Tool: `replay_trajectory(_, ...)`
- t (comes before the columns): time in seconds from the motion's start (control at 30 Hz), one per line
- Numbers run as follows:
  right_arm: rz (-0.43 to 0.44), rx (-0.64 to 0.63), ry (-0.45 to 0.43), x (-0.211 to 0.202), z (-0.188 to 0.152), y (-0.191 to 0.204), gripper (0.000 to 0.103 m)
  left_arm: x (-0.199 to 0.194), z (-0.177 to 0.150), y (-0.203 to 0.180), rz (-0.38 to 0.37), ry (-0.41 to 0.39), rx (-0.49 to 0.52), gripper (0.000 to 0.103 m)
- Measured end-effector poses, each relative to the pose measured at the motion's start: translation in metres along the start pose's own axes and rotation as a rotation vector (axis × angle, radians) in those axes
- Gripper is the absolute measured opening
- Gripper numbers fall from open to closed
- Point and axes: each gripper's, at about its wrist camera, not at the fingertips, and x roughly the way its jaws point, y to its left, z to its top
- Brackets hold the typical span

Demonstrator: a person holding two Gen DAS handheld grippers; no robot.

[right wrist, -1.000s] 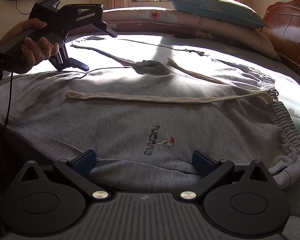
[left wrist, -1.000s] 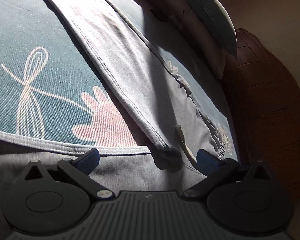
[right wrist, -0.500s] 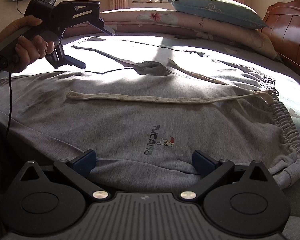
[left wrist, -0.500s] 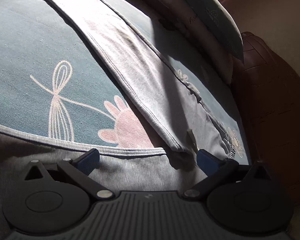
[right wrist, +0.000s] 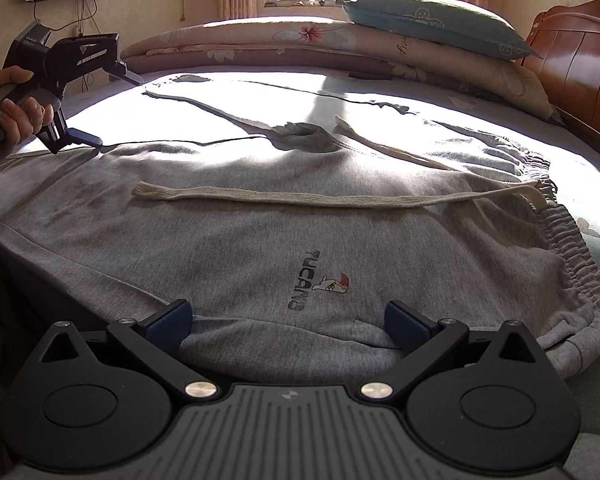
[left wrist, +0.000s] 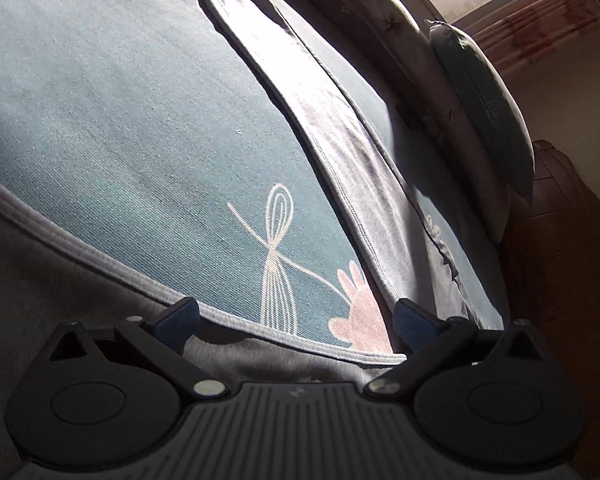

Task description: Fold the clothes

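The grey sweatpants (right wrist: 300,240) lie spread across the bed (right wrist: 580,184), long axis running left to right. The left gripper (right wrist: 100,108) — jaws apart, empty — hovers at the near leg's far edge, seemingly the nearer one; the right gripper (right wrist: 288,320) gapes over the logo.

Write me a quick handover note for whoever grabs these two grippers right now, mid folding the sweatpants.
Left gripper: open, held in a hand over the inner edge of the near leg, gripping nothing.
Right gripper: open, low over the near thigh by the printed logo, gripping nothing.
Grey sweatpants lie flat on the bed, legs spread apart, waistband toward the wooden headboard. Drawstring lies loose across the near leg.
Done: pants spread out. Left: every fold; nothing is folded yet.
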Motion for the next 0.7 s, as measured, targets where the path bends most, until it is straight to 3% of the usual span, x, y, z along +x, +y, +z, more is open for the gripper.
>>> replay_trajectory(0.13, 0.000, 0.000, -0.001, 0.000, 0.000, 0.000, 0.103, 0.001, -0.001, 0.005, 0.020, 0.021, -0.022, 0.102)
replay_trajectory(0.27, 0.000, 0.000, -0.002, 0.000, 0.000, 0.000, 0.103, -0.022, -0.011, -0.005, 0.026, -0.003, 0.025, 0.102)
replay_trajectory(0.57, -0.003, 0.002, -0.007, -0.001, -0.001, 0.000, 0.103, -0.030, -0.063, -0.004, 0.048, 0.058, 0.105, 0.102)
replay_trajectory(0.7, -0.004, 0.002, -0.011, -0.001, -0.002, 0.001, 0.103, -0.046, -0.086, -0.012, 0.042, 0.038, 0.148, 0.102)
